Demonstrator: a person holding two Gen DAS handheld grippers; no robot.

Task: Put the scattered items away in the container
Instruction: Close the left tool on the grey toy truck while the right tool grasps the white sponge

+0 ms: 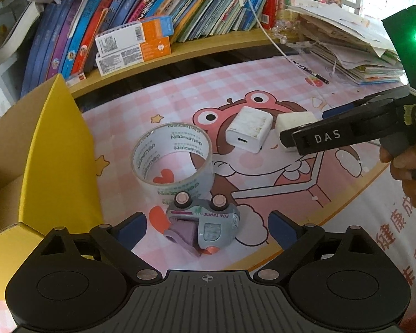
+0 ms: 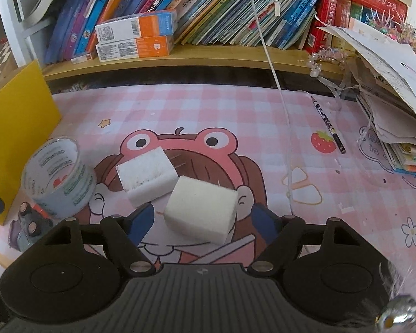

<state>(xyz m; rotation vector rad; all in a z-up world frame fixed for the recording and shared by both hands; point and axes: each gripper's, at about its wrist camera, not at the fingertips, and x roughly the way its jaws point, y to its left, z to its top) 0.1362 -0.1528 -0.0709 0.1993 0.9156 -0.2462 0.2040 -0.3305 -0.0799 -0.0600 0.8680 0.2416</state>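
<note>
Sponge (image 2: 201, 205) lay between right gripper's (image 2: 202, 219) unclenched jaws — left gripper (image 1: 207, 229), also released, straddled toy truck (image 1: 205, 222) near sponge.

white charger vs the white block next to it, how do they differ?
The charger is glossy, with a port slot on its side; the white block is matte, foam-like and plain. The charger lies outside both grippers; the block sits between the right gripper fingers, not visibly pinched. The block looks slightly bulkier. Both are white, boxy, and resting on the pink mat, almost touching.
</note>
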